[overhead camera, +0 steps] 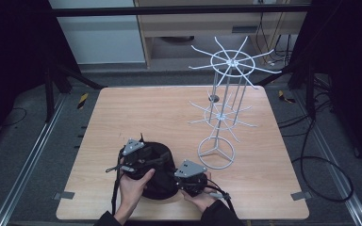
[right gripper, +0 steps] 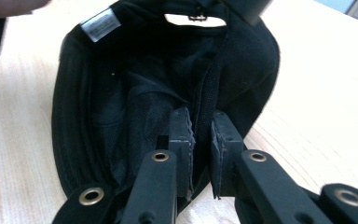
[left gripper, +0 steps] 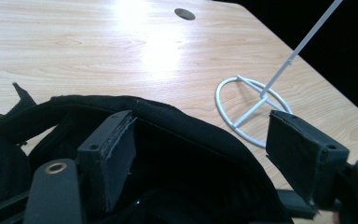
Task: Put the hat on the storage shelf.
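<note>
A: What is seen, from the largest thing down?

B: A wooden table [overhead camera: 122, 108] is seen from above, with a white wire rack [overhead camera: 224, 113] stood upright on its right half. A round base ring and spoked tiers are carried on the rack's thin posts. A small dark disc [overhead camera: 213, 98] is seen on the tabletop just beside the posts.

A: And where is the cap found?

B: The black cap [overhead camera: 162, 186] is lain at the near edge of the table, left of the rack's base ring and apart from it. It is turned open side up; in the right gripper view its lining and a white label [right gripper: 100, 24] are shown, with the strap gap at the far rim.

A: How is the left gripper [overhead camera: 133, 159] held?

B: It is held over the cap's left side. Its jaws are spread wide and released; in the left gripper view the cap's rim is seen passing below and between them, pressed by neither pad.

A: And the right gripper [overhead camera: 188, 178]?

B: It is set at the cap's right side. Its jaws are clenched on the cap's edge, with a fold of fabric pinched between the pads.
</note>
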The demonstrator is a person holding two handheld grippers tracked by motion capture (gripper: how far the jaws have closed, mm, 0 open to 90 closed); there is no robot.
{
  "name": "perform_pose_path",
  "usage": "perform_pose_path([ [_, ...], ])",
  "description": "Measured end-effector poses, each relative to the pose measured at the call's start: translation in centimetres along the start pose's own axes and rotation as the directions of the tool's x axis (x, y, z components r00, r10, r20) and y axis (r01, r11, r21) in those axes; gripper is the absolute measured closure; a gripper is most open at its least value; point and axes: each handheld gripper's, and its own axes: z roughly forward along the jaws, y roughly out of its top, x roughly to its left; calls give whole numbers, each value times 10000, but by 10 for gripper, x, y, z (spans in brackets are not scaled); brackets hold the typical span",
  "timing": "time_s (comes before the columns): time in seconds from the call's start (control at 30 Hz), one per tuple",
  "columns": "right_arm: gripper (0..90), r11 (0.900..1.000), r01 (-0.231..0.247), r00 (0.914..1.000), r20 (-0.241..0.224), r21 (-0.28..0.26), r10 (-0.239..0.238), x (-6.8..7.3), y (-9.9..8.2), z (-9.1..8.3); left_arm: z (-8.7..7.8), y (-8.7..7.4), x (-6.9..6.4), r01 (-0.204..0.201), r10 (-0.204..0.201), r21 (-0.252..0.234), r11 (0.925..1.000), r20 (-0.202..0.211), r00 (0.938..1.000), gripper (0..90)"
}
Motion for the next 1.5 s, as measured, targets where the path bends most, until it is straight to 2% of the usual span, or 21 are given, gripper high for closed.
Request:
perform_pose_path([
  [0.13, 814, 10000, 70, 9998, -173, 35, -69, 2, 0, 1, 4, -2, 2, -68, 69, 232, 9997, -65, 10000, 251],
  [0.23, 813, 9999, 87, 9994, -333, 112, -83, 3, -1, 2, 7, -6, 7, 122, -122, 330, 9994, -8, 9999, 280],
  [0.27, 812, 9998, 144, 9989, -442, 155, -137, 3, -1, 3, 9, -7, 10, 251, -252, 392, 9989, 23, 9997, 311],
  [0.33, 812, 9997, 174, 9987, -491, 188, -165, 4, -1, 4, 9, -8, 11, 262, -263, 431, 9987, 16, 9997, 331],
  [0.4, 811, 9994, 244, 9982, -546, 230, -231, 5, -1, 4, 9, -9, 12, 361, -361, 385, 9986, -6, 9993, 419],
  [0.43, 811, 9994, 255, 9979, -599, 233, -241, 6, -1, 4, 9, -9, 14, 418, -421, 381, 9984, 64, 9991, 419],
  [0.5, 810, 9992, 320, 9975, -642, 246, -304, 6, -1, 5, 10, -11, 17, 805, -827, 455, 9957, 483, 9954, 502],
  [0.57, 810, 9991, 326, 9974, -652, 259, -309, 7, -2, 6, 10, -12, 18, 920, -947, 474, 9946, 570, 9939, 538],
  [0.7, 805, 9984, 416, 9967, -709, 384, -388, 9, -3, 8, 10, -14, 15, 597, -641, 557, 9967, 816, 9946, 694],
  [0.77, 803, 9984, 430, 9966, -714, 374, -403, 9, -3, 9, 10, -13, 14, 562, -610, 569, 9968, 851, 9945, 767],
  [0.8, 799, 9984, 422, 9967, -714, 376, -395, 9, -3, 9, 9, -13, 14, 545, -597, 574, 9969, 930, 9939, 767],
  [0.83, 779, 9987, 401, 9966, -736, 325, -377, 9, -3, 8, 8, -14, 13, 466, -519, 530, 9975, 1020, 9934, 815],
  [0.87, 770, 9988, 393, 9966, -734, 296, -370, 9, -2, 8, 7, -14, 13, 459, -505, 447, 9979, 1087, 9928, 827],
  [0.97, 738, 9993, 320, 9959, -851, 188, -303, 9, -1, 5, 4, -13, 12, 459, -496, 325, 9984, 1241, 9910, 841],
  [1.07, 683, 9999, 108, 9931, -1165, -73, -115, 8, 1, -1, 0, -11, 10, 431, -452, 169, 9989, 1486, 9879, 847],
  [1.17, 603, 9988, -251, 9884, -1506, -425, 184, 5, 5, -13, -8, -6, 6, 268, -250, -83, 9996, 1751, 9842, 850],
  [1.33, 537, 9938, -690, 9818, -1825, -877, 520, -2, 9, -28, -20, 0, 2, -21, 105, -455, 9990, 1851, 9827, 853],
  [1.5, 514, 9841, -986, 9870, -1408, -1475, 778, -15, 11, -50, -35, 7, 1, -222, 410, -950, 9952, 2007, 9788, 857],
])
